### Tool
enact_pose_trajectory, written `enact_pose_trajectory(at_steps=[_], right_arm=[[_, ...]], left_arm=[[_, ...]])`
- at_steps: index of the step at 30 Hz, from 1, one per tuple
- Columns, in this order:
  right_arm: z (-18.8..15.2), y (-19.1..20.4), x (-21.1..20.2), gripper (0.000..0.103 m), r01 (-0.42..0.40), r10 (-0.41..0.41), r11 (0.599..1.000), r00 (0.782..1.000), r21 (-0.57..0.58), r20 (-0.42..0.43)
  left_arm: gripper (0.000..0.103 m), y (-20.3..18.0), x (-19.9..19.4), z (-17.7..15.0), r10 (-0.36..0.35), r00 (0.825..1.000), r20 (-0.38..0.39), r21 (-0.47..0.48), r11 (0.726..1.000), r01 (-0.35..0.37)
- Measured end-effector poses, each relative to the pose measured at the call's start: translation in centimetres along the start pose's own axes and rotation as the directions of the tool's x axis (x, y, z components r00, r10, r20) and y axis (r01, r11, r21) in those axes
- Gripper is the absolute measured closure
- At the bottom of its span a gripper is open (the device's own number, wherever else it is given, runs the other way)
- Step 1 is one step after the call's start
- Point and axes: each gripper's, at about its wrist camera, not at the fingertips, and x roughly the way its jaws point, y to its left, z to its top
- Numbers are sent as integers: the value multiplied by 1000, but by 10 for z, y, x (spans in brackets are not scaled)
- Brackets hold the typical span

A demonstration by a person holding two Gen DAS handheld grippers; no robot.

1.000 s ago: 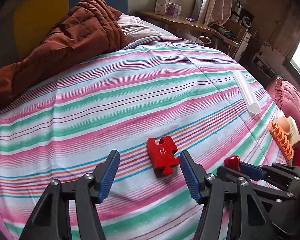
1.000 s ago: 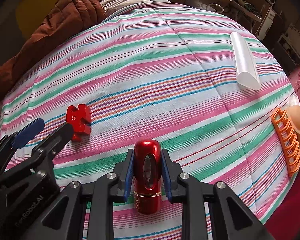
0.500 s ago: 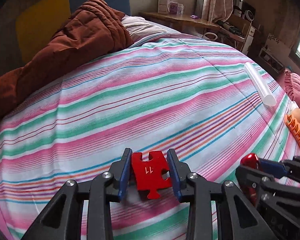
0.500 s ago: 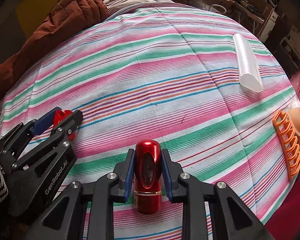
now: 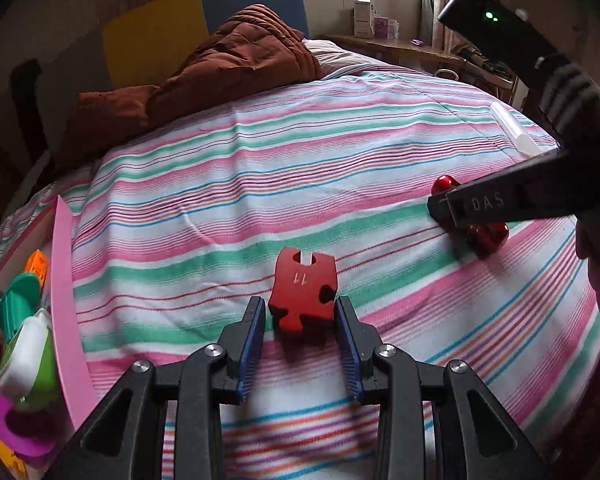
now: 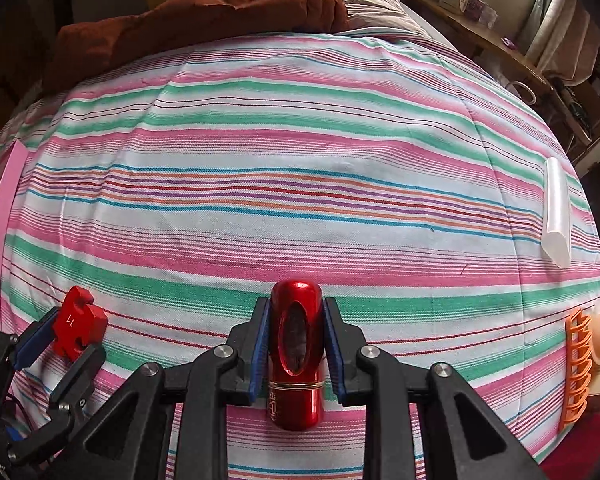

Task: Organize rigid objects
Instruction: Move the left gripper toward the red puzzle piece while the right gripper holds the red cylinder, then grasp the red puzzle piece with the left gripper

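your left gripper (image 5: 302,326) pinches a flat red puzzle piece (image 5: 303,295) (it has "11" on it), lifted a little above the striped bedspread (image 5: 300,168), near you. both blue pads press its sides. your right gripper (image 6: 296,336) is squeezed tight on a shiny red metal tube (image 6: 296,354) with an oval hole. far right lies a clear tube (image 6: 556,212).

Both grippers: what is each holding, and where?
Left gripper clamps the red puzzle piece by its side edges; right gripper clamps the red metal cylinder across its middle.
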Motion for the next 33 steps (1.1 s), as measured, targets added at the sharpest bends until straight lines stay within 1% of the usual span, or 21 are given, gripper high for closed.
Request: enact_pose_trajectory(at_steps=[4,5,6,10,11,13,14,15,18,21,23,25,26,27,30,32,33], right_arm=[[-2,0,0,77,18,-18,1000,1000,-24,11],[7,0,8,77,24,-23,999,1000,-30,13],[12,3,12,77,28,-27,999,1000,-34,14],[15,2,16,77,33,-32,999,999,-41,23],[14,2,16,77,34,-33,999,999,-41,25],[17,-1,19,77,33,-32,999,999,-40,26],[18,-1,20,77,32,-31,999,999,-38,27],[19,-3,22,77,31,-30,999,999,-37,28],[19,-1,21,77,36,-35,998,999,-44,28],[20,0,23,77,49,-47,997,998,-57,33],[22,0,24,77,58,-56,996,998,-64,37],[22,1,25,77,63,-60,996,997,-67,38],[22,1,25,77,63,-61,996,997,-66,39],[22,1,24,77,63,-60,996,997,-66,39],[21,2,23,77,62,-60,996,997,-63,39],[21,4,23,77,67,-64,996,997,-67,39],[22,4,23,77,69,-66,995,997,-68,39]], left_arm=[[67,2,-7,-12,10,999,34,-7,1000,-9],[67,2,-8,-14,12,999,42,-7,1000,-12],[67,2,-9,-14,13,999,45,-9,1000,-13],[69,7,-12,-17,3,999,35,-33,999,-2],[72,8,-13,-17,1,1000,30,-36,999,0],[88,10,-17,-15,-5,1000,2,-54,999,5],[99,11,-19,-14,-18,1000,-10,-65,998,17],[99,12,-22,-13,-28,1000,-11,-72,997,27],[99,11,-35,-12,-5,999,37,-38,999,6],[100,15,-38,-12,-18,999,37,-57,998,20],[100,21,-35,-13,-44,999,18,-82,996,46],[100,28,-33,-15,-121,993,-13,-128,985,118],[99,31,-33,-16,-149,989,-17,-154,977,145],[98,33,-35,-17,-163,986,-15,-164,974,159],[98,30,-43,-13,-178,984,7,-140,974,177],[98,31,-44,-6,-196,980,11,-141,970,196],[95,31,-43,-1,-197,980,9,-139,971,197]])
